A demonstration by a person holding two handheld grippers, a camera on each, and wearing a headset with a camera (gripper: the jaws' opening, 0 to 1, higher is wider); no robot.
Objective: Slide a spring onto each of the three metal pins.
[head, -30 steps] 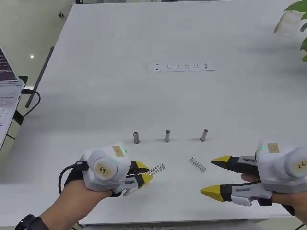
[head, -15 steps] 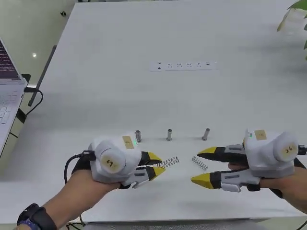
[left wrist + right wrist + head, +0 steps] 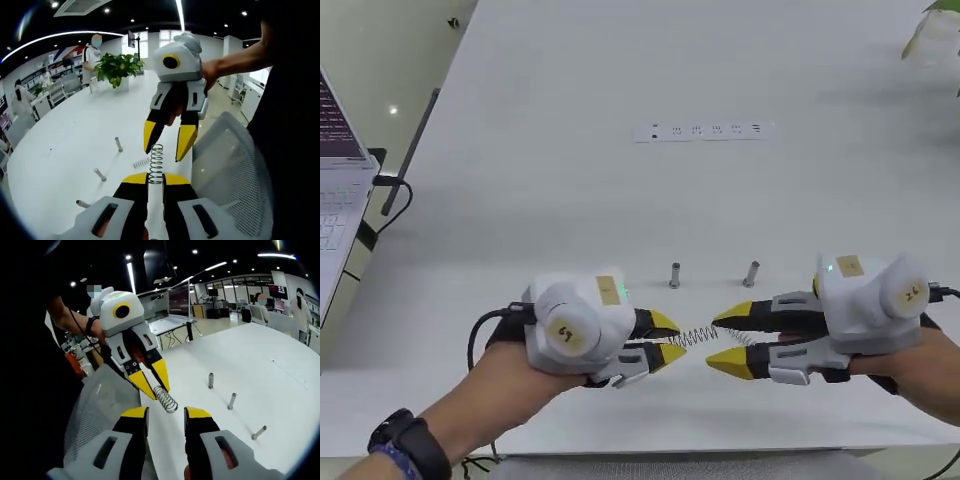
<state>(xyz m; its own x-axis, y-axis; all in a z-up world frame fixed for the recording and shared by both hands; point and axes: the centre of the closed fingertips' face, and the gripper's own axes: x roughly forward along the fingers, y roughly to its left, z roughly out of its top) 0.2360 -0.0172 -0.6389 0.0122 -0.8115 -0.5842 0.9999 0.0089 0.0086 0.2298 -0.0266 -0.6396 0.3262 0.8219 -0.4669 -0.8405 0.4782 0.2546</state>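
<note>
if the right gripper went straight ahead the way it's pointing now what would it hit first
Most likely the free end of the spring, just ahead of the open right gripper. The left gripper, shut on its other end, comes next, though depth is hard to judge.

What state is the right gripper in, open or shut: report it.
Open. On the right gripper the yellow tips stand apart, facing the spring clamped in the left gripper.

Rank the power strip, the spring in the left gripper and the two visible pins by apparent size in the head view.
1. The power strip, by far the longest.
2. The spring in the left gripper; it is nearer the camera, which flatters it.
3. The pin and the other pin look alike: no ranking between them.
</note>
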